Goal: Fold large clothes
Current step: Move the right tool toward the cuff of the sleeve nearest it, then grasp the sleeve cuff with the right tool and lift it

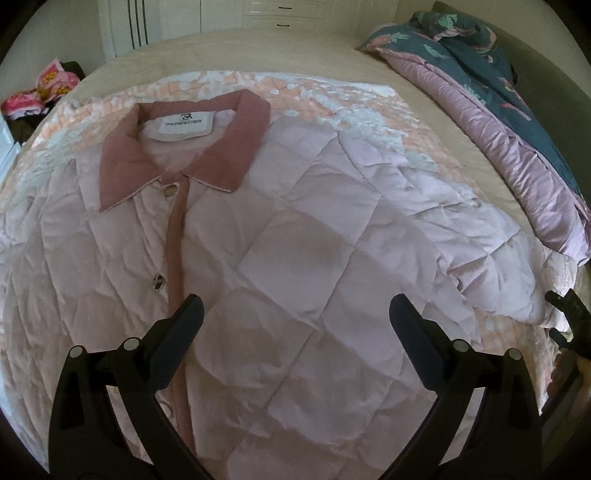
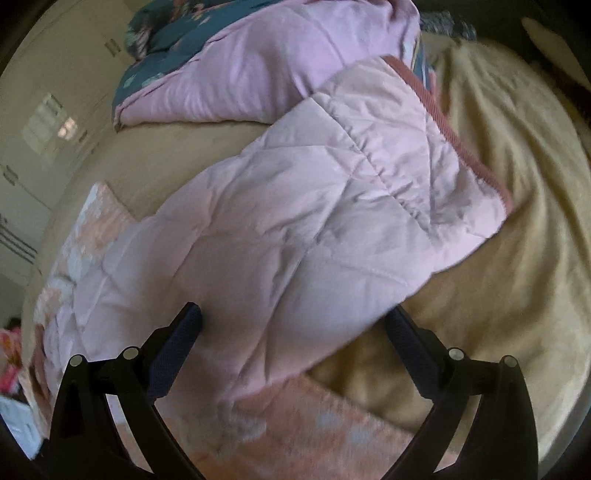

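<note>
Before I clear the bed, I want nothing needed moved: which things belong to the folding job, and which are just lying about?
Job:
quilted pink jacket
left gripper, open
right gripper, open over the sleeve

Lying about:
teal floral duvet
pink-and-yellow cloth heap
peach patterned blanket under the jacket

1. Setting: a home bedroom. The main landmark is a bed (image 1: 314,51) covered by a beige sheet.
2. On the bed: a rumpled duvet (image 1: 491,96), teal floral on one face and plain pink on the other, lies heaped along one side of the bed.
3. Beyond the far edge of the bed: white cabinetry with panelled wardrobe doors (image 1: 125,26) and drawers (image 1: 280,13) with dark handles.
4. Off the bed's far corner: a pile of bright pink and yellow fabric (image 1: 40,92).
</note>
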